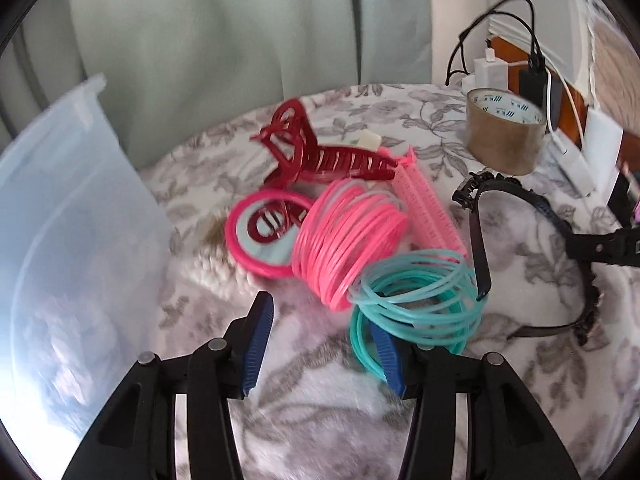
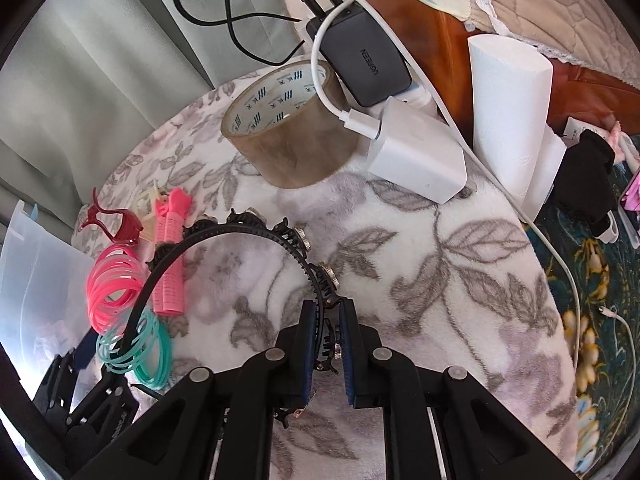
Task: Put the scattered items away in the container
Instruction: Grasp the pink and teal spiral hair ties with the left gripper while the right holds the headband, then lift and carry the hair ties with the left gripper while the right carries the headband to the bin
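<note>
- The right gripper (image 2: pixel 326 334) has its blue pads pressed on the black headband (image 2: pixel 256 226); one end of the band lies in the teal bangles (image 2: pixel 146 354)
- The left gripper (image 1: pixel 320 340) stands wide apart and holds nothing; its right finger touches the teal bangles (image 1: pixel 416 308)
- The pink bangles (image 1: pixel 348 236), pink mirror (image 1: pixel 264 236), red claw clip (image 1: pixel 320 156) and pink roller (image 1: pixel 430 212) lie together on the floral blanket (image 1: pixel 304 400)
- The clear plastic container (image 1: pixel 72 240) stands just left of them

left gripper (image 1: pixel 320 320) | black linkage arms, silver rivets, blue ribbed fingers (image 1: pixel 256 344) | right gripper (image 2: pixel 326 334) | same
</note>
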Available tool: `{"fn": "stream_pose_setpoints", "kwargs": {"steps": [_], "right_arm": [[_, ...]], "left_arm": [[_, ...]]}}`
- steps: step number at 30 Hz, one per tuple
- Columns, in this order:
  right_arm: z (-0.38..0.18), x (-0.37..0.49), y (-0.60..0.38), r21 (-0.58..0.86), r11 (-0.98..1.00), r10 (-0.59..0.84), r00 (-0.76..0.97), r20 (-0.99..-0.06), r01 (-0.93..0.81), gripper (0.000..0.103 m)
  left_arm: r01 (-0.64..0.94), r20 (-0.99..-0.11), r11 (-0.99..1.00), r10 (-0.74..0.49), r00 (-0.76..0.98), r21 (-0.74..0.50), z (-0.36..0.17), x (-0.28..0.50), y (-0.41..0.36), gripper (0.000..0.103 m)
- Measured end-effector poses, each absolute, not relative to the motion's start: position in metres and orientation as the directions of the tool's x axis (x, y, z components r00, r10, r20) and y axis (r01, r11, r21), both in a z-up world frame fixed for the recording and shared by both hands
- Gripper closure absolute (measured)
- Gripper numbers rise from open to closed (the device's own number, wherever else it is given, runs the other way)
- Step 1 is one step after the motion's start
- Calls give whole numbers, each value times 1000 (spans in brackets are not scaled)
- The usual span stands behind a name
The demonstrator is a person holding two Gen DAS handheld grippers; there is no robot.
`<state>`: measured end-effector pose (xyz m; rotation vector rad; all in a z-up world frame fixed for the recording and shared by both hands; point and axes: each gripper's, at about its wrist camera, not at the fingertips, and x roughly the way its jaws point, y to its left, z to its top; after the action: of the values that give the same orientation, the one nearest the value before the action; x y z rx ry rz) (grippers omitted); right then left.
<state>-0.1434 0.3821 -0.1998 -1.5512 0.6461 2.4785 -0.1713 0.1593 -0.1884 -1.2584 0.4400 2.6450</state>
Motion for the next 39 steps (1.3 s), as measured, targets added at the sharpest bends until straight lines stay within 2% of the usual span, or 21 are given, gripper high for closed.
{"fn": "stream_pose_setpoints", "kwargs": {"steps": [7,12,21,23,27,29,31,39], "right_arm": [[-202,-139,370,291,-877,-93,-461,-883,-382,90],[-206,-145,369,307,-870,-104,-465,-879,-386,90],[-209,-162,352,251,-895,-70,-440,-895,-370,82],[-210,-166,348,246,-895,-63,-440,-896,-371,82],[-199,-152,381,270,-907,-104,-449,-887,-324,82],[-193,-147,385,281,-902,-106,-463,-880,-328,87],[-187,-143,388,292,-897,-107,-476,-873,-333,88],[-165,-126,402,336,-875,-111,-530,-841,-349,88]], "left_arm": [[-291,-733,-926,23,-680,240,-182,-176,168,52],[-291,-737,-931,36,-675,220,-183,-181,163,52],[-236,-722,-951,20,-692,200,-187,-186,163,53],[-221,-711,-957,23,-703,188,-184,-185,161,56],[-238,-714,-955,43,-699,175,-184,-186,160,72],[-241,-713,-955,47,-700,174,-184,-185,161,74],[-245,-713,-956,57,-699,163,-182,-184,160,80],[-255,-713,-962,110,-693,99,-163,-176,152,89]]}}
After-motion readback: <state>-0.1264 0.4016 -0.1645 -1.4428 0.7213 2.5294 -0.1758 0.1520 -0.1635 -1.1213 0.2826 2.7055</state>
